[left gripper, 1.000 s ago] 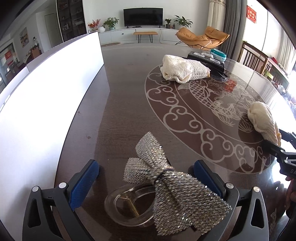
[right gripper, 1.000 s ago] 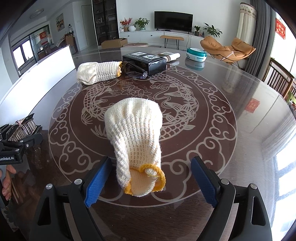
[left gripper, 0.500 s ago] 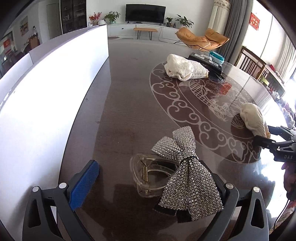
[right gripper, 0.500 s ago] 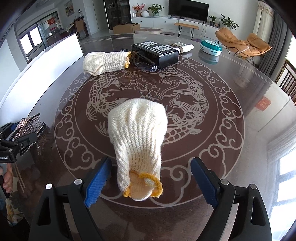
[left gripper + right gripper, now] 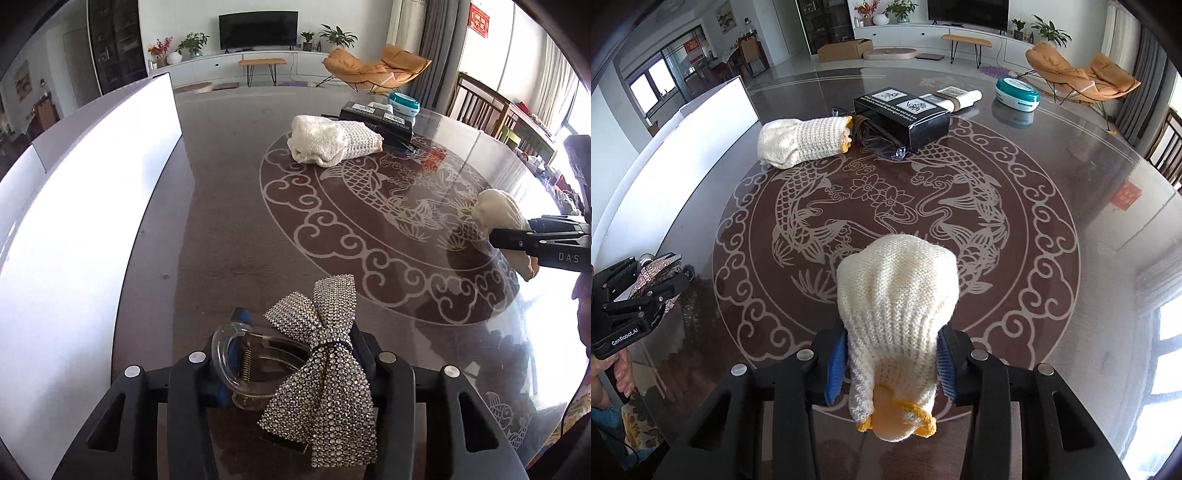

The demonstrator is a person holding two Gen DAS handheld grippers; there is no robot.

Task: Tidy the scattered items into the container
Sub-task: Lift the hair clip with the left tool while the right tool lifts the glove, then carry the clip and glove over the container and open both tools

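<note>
Left wrist: fingers (image 5: 236,325) just closed on hair clip (image 5: 295,354).

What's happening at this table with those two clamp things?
A person is tidying with a handheld gripper in each hand. The left gripper has just closed on a sparkly bow hair clip; the right gripper has just closed on a cream knitted sock. Another knitted sock lies on the table.

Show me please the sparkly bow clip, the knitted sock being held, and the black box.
sparkly bow clip (image 5: 325,391), left wrist view, lower wing of the bow
knitted sock (image 5: 897,295), right wrist view, its ribbed middle
black box (image 5: 901,110), right wrist view, its top face
</note>
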